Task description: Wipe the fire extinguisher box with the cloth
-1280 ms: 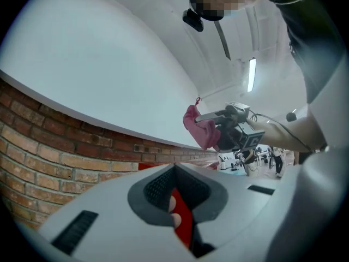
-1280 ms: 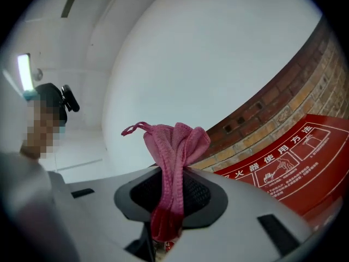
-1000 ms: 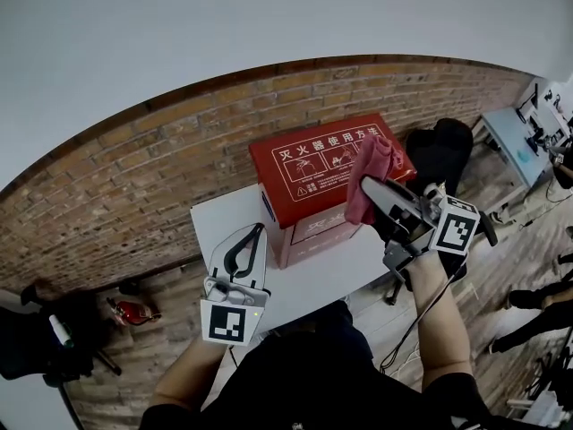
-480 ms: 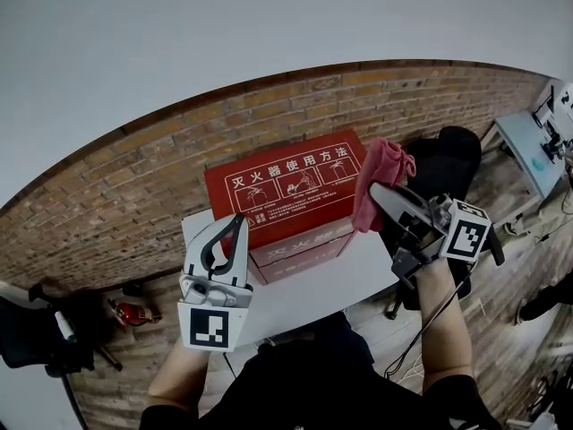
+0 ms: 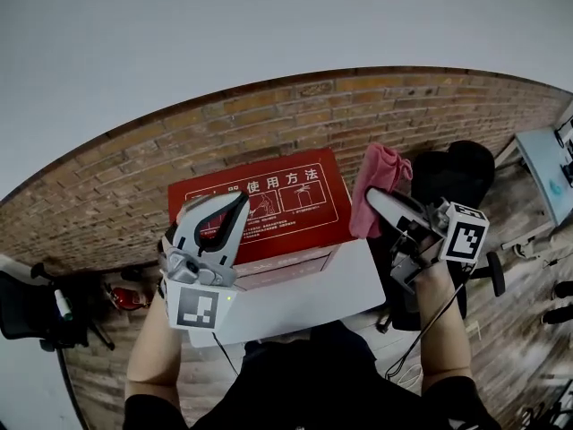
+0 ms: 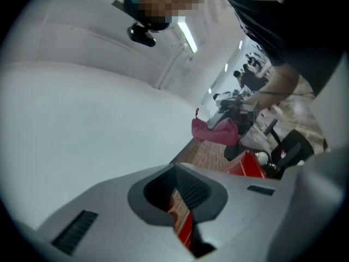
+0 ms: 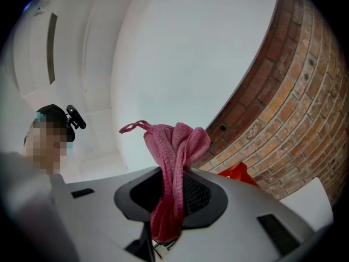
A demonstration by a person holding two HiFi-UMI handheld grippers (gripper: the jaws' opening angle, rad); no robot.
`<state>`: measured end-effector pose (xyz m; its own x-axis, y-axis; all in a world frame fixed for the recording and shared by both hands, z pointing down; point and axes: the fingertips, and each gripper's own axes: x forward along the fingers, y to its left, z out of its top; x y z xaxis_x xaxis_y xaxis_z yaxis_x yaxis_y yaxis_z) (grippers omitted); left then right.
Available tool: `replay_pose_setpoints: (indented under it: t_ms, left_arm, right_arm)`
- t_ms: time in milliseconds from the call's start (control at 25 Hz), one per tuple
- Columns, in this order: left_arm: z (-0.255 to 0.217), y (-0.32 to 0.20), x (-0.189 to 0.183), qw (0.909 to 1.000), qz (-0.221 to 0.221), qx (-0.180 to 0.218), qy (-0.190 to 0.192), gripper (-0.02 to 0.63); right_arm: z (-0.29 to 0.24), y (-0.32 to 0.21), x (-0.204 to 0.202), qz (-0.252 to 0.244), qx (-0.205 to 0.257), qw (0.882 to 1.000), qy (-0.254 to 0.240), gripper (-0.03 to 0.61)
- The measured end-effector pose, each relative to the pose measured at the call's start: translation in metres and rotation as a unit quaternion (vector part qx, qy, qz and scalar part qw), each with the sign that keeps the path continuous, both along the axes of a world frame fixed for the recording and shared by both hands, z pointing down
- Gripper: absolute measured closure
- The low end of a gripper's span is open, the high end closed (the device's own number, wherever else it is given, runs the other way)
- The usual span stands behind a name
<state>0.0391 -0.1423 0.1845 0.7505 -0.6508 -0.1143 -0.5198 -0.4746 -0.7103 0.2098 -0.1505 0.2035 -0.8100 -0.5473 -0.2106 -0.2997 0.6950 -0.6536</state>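
1. A brick wall (image 5: 295,115) runs behind everything, with a plain white wall above it.
2. The white tabletop (image 5: 309,294) sits in front of the bricks, close to my operator's body.
3. The red fire extinguisher box (image 5: 286,206) lies on the tabletop's far side, up against the bricks. Its broad face, printed with white characters and diagrams, is turned up toward the head camera.
4. A black chair (image 5: 452,173) stands to the right of the tabletop, on the wooden floor.
5. The left hand-held gripper (image 5: 240,201) is raised over the box's left front part. I cannot tell whether it touches the box. Its own view shows the jaws clenched together with nothing caught between them, and only a strip of the red box shows through the slit.
6. The right hand-held gripper (image 5: 370,193) is held just past the box's right end, clear of the tabletop. Its jaws are clamped on the cloth.
7. The pink cloth (image 5: 378,179) is bunched and sticks out beyond the jaw tips, with a loose loop at its upper end. It hangs beside the box's right edge and does not rest on it.
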Motion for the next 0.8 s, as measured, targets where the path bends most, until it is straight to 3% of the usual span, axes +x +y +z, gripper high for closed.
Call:
replay_pose_setpoints:
  t_ms: [200,440,640,800]
  left_arm:
    - [0.024,-0.030,0.037,0.9888,-0.029,0.035,-0.142,0.581]
    - [0.070,-0.059,0.074,0.9523,-0.033,0.070,-0.295,0.581]
    - [0.095,-0.070,0.094,0.9318,-0.018,0.074,-0.355,0.581]
    - [0.103,-0.076,0.097,0.9284,-0.013,0.056,-0.367,0.581]
  right_arm:
    - [0.022,-0.022,0.026,-0.041,-0.037,0.998,-0.018,0.479]
    - [0.067,-0.048,0.034,-0.096,-0.102,0.990,-0.024,0.479]
    - [0.107,-0.072,0.040,-0.122,-0.168,0.978,-0.031,0.479]
    - [0.131,-0.086,0.037,-0.141,-0.187,0.972,-0.036,0.479]
